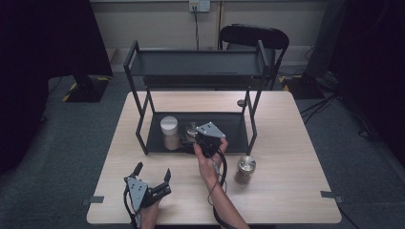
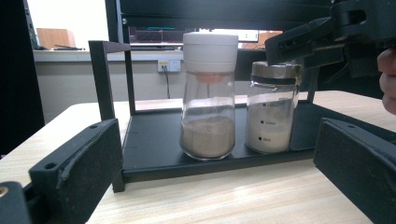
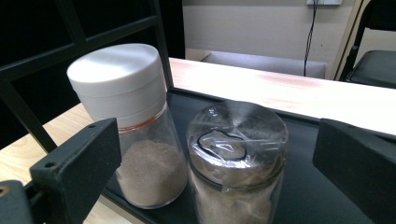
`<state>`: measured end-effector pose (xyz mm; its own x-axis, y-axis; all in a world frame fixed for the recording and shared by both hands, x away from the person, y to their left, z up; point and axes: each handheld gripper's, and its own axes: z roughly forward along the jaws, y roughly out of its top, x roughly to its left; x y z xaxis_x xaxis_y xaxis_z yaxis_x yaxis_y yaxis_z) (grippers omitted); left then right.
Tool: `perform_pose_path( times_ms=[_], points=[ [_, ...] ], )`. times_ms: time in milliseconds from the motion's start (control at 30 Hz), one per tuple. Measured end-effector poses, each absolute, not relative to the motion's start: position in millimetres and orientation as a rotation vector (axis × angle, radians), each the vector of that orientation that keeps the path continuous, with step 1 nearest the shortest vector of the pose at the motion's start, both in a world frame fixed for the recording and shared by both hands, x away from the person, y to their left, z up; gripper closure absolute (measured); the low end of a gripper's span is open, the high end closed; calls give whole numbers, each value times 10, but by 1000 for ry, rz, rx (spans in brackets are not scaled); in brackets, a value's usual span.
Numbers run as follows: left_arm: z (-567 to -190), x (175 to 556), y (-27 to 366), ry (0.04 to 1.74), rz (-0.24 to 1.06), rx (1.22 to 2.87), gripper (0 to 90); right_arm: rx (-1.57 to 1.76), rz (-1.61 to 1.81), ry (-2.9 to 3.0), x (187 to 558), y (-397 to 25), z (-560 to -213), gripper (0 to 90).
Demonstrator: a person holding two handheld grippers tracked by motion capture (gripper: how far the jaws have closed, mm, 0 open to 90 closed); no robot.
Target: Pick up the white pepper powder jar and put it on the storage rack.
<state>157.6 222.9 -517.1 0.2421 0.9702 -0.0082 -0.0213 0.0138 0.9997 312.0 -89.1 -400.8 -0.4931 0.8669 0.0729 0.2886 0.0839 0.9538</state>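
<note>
A black two-tier rack [image 1: 141, 125] stands on the table. On its lower shelf [image 2: 154, 140] a white-lidded glass jar [image 1: 169, 132] [image 2: 208, 100] [image 3: 128, 116] of brown powder stands beside a metal-lidded jar [image 2: 272, 109] [image 3: 237, 154] of pale powder. My right gripper [image 1: 198, 138] hovers open just above the metal-lidded jar, one jaw on each side and clear of it. My left gripper [image 1: 153, 170] is open and empty near the table's front edge, facing the rack. A second metal-lidded jar [image 1: 245, 169] stands on the table right of my right hand.
The rack's upper shelf [image 1: 198, 64] is bare and its posts [image 2: 103, 81] frame the lower shelf. A black chair [image 1: 254, 37] stands behind the table. Bare wood stretches along the table's front [image 1: 286, 200] and left side.
</note>
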Motion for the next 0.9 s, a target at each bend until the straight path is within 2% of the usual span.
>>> perform_pose_path(
  times_ms=[900],
  points=[
    [-5173, 1575, 2230, 1015, 1032, 1290, 7, 1058, 1487, 1792, 2895, -1009, -3898, 6]
  ],
)
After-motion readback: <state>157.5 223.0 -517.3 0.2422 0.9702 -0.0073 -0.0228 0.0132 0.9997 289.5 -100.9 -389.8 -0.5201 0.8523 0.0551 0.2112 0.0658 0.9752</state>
